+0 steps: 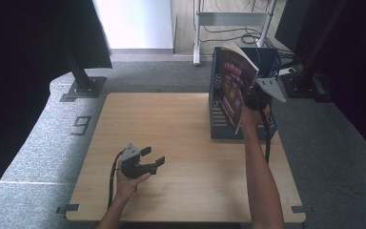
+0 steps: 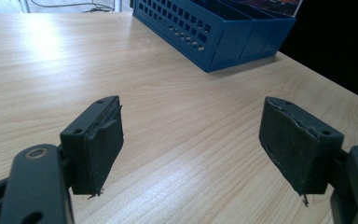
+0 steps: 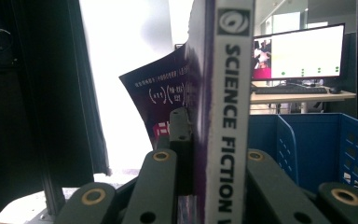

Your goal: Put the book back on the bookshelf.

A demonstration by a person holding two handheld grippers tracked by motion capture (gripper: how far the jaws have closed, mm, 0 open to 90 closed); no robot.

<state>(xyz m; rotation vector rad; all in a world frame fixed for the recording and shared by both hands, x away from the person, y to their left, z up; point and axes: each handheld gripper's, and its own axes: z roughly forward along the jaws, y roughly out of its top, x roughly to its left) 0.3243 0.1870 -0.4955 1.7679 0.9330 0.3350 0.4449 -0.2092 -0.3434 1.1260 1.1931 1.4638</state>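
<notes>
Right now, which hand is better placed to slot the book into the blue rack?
Right. The right gripper is already clamped on the book and holds it upright over the blue rack. The left gripper rests open near the table's front edge, far from both.

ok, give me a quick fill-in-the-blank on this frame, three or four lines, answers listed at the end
1. The right hand-held gripper is shut on a ____.
2. The spine of the book reads SCIENCE ____.
3. The blue file rack stands on the wooden table, and the left hand-held gripper hovers over that table with its jaws ____.
4. The colour of the file rack is ____.

Missing words: book; FICTION; open; blue
</notes>
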